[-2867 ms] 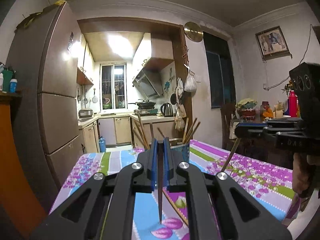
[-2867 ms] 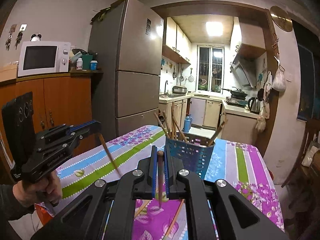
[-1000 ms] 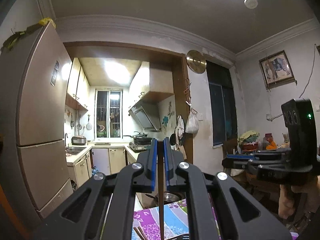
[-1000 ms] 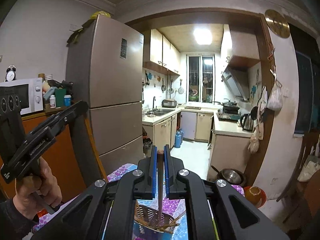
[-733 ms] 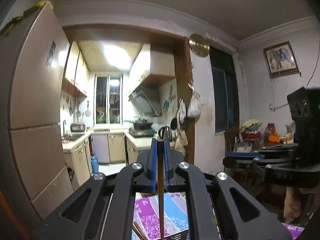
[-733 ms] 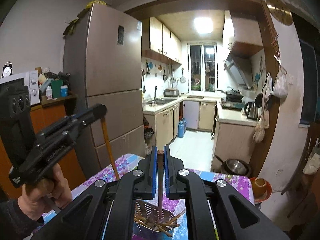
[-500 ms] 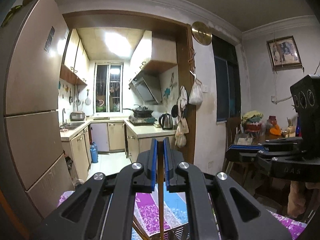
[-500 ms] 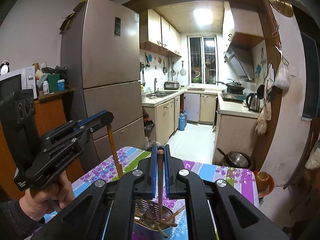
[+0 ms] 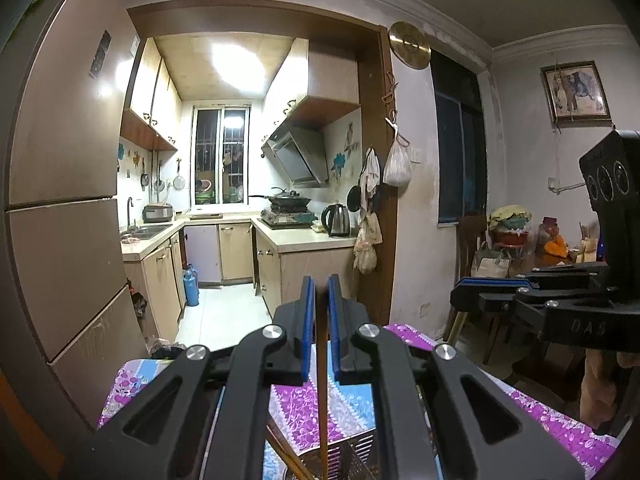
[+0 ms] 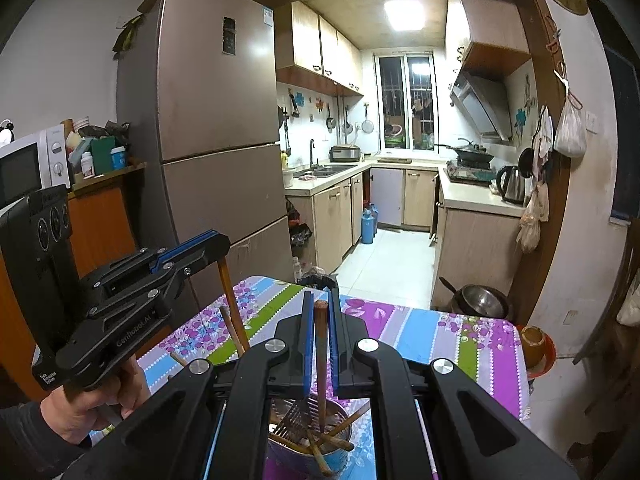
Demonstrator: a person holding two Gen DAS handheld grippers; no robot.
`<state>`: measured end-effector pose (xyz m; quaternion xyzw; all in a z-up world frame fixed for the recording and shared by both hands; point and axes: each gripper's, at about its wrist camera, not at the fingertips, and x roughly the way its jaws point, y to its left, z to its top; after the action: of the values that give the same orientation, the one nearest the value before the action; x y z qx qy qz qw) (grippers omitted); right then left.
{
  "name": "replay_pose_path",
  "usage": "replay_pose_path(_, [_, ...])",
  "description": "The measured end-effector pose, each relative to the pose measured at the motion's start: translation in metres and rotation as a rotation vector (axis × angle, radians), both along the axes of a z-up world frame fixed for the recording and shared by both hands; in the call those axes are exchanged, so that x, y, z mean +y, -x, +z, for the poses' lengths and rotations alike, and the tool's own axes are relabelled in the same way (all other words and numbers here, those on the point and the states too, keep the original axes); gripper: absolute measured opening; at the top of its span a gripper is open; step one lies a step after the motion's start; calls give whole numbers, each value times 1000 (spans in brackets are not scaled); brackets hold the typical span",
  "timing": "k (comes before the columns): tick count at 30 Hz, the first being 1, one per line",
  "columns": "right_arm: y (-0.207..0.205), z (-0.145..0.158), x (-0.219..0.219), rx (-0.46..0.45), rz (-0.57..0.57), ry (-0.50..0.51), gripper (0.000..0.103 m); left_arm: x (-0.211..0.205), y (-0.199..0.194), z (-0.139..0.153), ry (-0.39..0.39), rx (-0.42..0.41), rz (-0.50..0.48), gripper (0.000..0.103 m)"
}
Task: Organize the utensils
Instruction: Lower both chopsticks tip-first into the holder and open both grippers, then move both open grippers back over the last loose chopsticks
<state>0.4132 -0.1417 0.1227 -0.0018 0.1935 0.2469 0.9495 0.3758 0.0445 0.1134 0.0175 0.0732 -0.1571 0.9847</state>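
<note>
A perforated metal utensil holder (image 10: 346,426) with several chopsticks stands on the flowered table (image 10: 480,344), right under both grippers. My right gripper (image 10: 320,298) is shut on an upright brown chopstick (image 10: 320,344) whose lower tip is inside the holder. My left gripper (image 9: 320,284) has its jaws opening. Another chopstick (image 9: 322,400) hangs between its blue pads with thin gaps on both sides, its lower end down in the holder (image 9: 360,456). The right wrist view shows that gripper (image 10: 216,242) at the left, with the stick (image 10: 232,308) slanting down from its tip.
A tall fridge (image 10: 216,120) and an orange cabinet with a microwave (image 10: 28,164) stand left of the table. A small bowl on an orange dish (image 10: 534,344) sits at the table's right edge. Behind the table, a doorway leads into the kitchen. A hand (image 10: 92,404) holds the left gripper.
Both grippers have sunk and tipped down over the holder, so the table has come into view. The left chopstick's top has dropped below the pad tips, and the left pads have parted slightly.
</note>
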Motion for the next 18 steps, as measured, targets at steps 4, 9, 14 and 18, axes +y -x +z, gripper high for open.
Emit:
replay_pose_path(4, [-3, -2, -4, 8, -4, -12, 8, 1, 0, 1, 2, -6, 17, 40])
replay_pose_path(9, [3, 3, -7, -6, -7, -24, 8, 5, 5, 3, 3, -10, 30, 46])
replay_pose_path(14, [25, 15, -20, -46, -24, -41, 15, 11, 30, 12, 3, -39, 40, 53])
replay_pose_path(18, [65, 25, -36, -103, -32, -56, 26, 23, 77, 19, -8, -90, 48, 66])
